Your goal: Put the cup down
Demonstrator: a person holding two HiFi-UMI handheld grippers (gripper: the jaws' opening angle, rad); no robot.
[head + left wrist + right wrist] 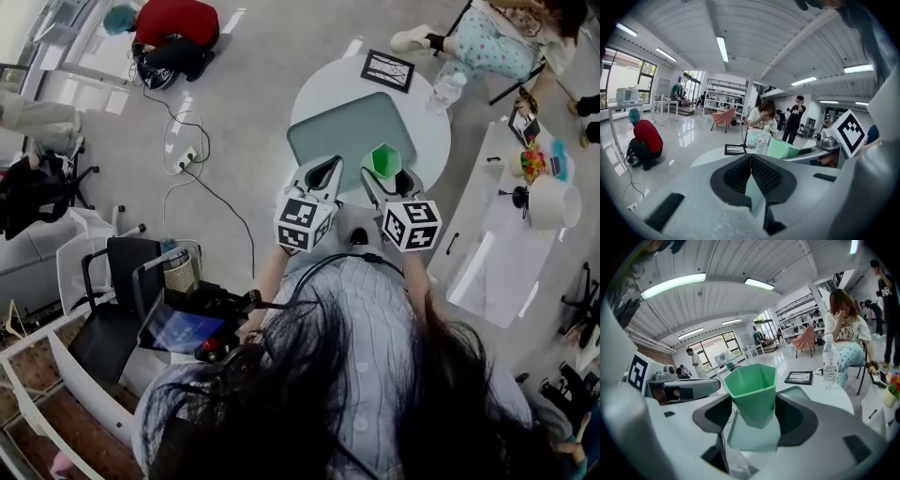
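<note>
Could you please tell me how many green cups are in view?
1. The green cup is held between the jaws of the right gripper, over the round table; none seen elsewhere.

I'm gripping a green cup (751, 390); on the white table (427, 141) a grey-green mat (352, 131) is lying, a black frame (388, 70) beside it.

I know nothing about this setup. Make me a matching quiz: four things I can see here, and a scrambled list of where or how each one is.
Things:
1. green cup
2. water bottle
3. black frame
4. left hand-held gripper

States:
A. jaws together, holding nothing
B. lying flat on the round table
C. gripped by the right hand-held gripper
D. standing upright near the table's edge

Pairs: 1-C, 2-D, 3-B, 4-A
</note>
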